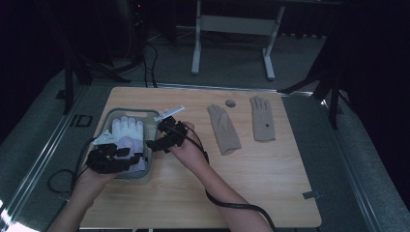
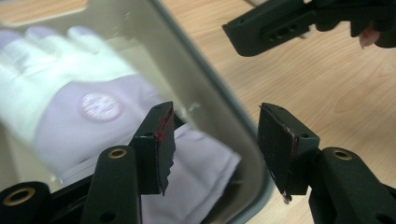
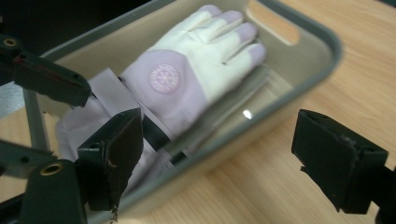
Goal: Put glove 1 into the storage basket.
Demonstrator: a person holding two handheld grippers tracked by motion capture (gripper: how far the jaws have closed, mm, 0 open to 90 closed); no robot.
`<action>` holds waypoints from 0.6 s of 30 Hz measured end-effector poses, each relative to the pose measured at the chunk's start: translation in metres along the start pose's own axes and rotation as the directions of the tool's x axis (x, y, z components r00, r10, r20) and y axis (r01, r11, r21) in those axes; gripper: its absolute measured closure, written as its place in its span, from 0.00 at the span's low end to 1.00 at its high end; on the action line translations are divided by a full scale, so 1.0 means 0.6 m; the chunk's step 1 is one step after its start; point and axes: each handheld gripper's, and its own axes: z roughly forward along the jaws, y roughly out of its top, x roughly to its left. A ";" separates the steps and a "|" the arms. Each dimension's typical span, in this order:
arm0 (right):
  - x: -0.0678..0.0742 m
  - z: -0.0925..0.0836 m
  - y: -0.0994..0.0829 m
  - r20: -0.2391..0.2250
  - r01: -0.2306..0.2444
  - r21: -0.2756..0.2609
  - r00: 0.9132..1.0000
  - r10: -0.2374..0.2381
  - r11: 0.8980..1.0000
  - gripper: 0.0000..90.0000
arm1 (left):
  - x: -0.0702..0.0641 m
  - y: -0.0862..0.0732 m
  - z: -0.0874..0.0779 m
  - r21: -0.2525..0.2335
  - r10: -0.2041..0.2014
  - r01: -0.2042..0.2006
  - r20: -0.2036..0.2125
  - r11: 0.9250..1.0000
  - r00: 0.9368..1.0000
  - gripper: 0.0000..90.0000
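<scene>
One white-and-lilac glove (image 1: 126, 137) is sitting in the grey tray (image 1: 114, 115) at the left side of the wooden counter (image 1: 203, 193), palm-back up with a round lilac badge on it, fingers pointing toward the far rim, and the cuff end lying at the near end of the tray. In the right gripper view there looks to be more lilac fabric folded under it, so maybe a second glove underneath, but I can't tell for sure. The tray has a slot handle cut in its far wall. Nothing is gripping the glove right now. The left gripper (image 1: 112, 157) hovers over the near end of the tray, jaws about halfway apart with nothing between them; in its own view the gap between them straddles the tray's rim, one jaw over the cuff and one over bare wood. The right gripper (image 1: 162, 142) is just beside the tray's right rim, above the counter, jaws spread wide and empty too, pointing toward the tray. Both sets of jaws sit close to each other, not touching. Further out on the right half of the counter there are two beige gloves lying flat and well apart from the tray: one angled (image 1: 224, 129), one straight with a dark dot on it (image 1: 262, 118), plus a small grey round thing (image 1: 230, 102) between them near the far edge.
</scene>
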 end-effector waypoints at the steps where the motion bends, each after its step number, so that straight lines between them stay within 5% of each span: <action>1: -0.004 -0.008 -0.003 0.005 -0.004 -0.004 1.000 0.004 1.000 0.18 | -0.004 0.001 0.002 -0.003 0.004 -0.004 0.003 1.000 1.000 0.52; 10: -0.037 -0.057 -0.035 0.036 -0.022 -0.022 0.999 0.023 1.000 0.16 | -0.064 0.017 0.028 -0.034 0.081 -0.079 0.053 0.996 0.995 0.51; 18: -0.067 -0.101 -0.065 0.064 -0.039 -0.046 0.997 0.042 0.998 0.16 | -0.107 0.026 0.051 -0.064 0.102 -0.096 0.104 0.993 0.989 0.22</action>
